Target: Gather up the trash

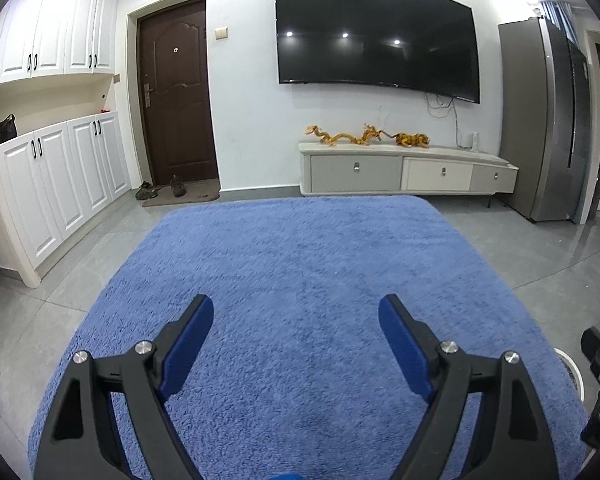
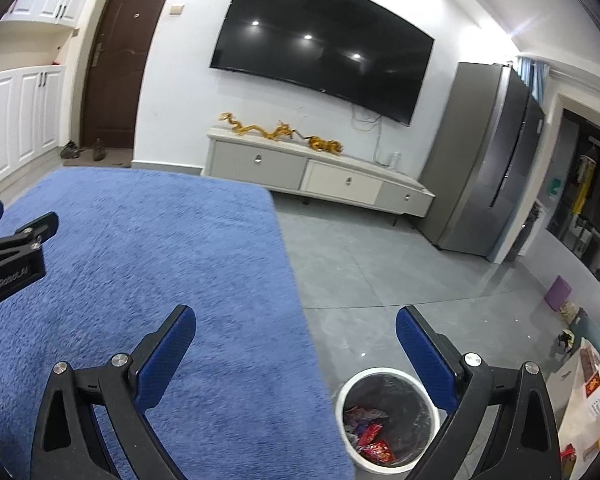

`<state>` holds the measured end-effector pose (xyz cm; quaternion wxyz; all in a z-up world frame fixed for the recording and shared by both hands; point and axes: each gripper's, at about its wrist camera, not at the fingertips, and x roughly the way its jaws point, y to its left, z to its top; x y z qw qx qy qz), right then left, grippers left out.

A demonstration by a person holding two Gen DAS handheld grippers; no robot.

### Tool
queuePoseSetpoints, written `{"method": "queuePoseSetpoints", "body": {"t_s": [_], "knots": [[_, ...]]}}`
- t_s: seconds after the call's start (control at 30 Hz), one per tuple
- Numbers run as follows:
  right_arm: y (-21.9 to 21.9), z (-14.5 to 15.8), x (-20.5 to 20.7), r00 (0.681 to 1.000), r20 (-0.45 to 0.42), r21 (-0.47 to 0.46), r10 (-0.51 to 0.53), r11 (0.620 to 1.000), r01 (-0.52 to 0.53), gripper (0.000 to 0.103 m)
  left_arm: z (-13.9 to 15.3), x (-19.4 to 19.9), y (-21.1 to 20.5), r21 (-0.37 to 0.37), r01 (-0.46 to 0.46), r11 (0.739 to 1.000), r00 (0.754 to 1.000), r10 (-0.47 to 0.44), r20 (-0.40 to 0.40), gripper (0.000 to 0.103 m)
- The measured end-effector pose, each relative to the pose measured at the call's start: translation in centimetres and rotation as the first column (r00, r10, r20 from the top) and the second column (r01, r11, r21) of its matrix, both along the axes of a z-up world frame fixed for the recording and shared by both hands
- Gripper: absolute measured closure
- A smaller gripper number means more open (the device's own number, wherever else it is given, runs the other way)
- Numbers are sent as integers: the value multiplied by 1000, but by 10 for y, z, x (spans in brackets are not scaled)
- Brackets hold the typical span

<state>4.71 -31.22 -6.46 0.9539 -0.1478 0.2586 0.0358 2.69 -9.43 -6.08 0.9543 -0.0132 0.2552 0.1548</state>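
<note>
Both grippers spread wide and empty above the blue rug point(image 1: 300, 280).

Left gripper point(image 1: 296, 314) hovers over bare pile; right gripper point(image 2: 296, 328) straddles the rug's right edge, the white bin point(image 2: 384, 420) near and below on grey tiles, holding red wrappers point(image 2: 374, 440). Far off stand the TV point(image 1: 376, 36), low cabinet point(image 1: 404, 174) and fridge point(image 2: 484, 156). Clutter at far right is cut off and hard to make out.

The right hand-held gripper point(image 2: 296, 332), jaws apart, hangs over the blue carpet's point(image 2: 160, 240) edge beside the wrapper-filled bin point(image 2: 350, 390).
</note>
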Motion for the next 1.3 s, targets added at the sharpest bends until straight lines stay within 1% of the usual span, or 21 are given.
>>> {"method": "queuePoseSetpoints", "body": {"t_s": [0.13,0.27,0.47,1.3], "knots": [[9,-9,2,999,-21,-10,29,1000,-29,2,-7,4,3,-8,-15,1000,1000,15,-24,19],[15,-15,5,998,-29,-14,47,999,-48,2,-13,7,3,1,-14,1000,999,15,-41,19],[16,-19,8,998,-27,-32,47,998,-48,2,-22,14,-3,2,0,1000,998,0,-66,19],[14,-29,20,998,-58,-31,37,999,-39,2,-34,23,-7,-3,44,999,995,-44,-91,19]]}}
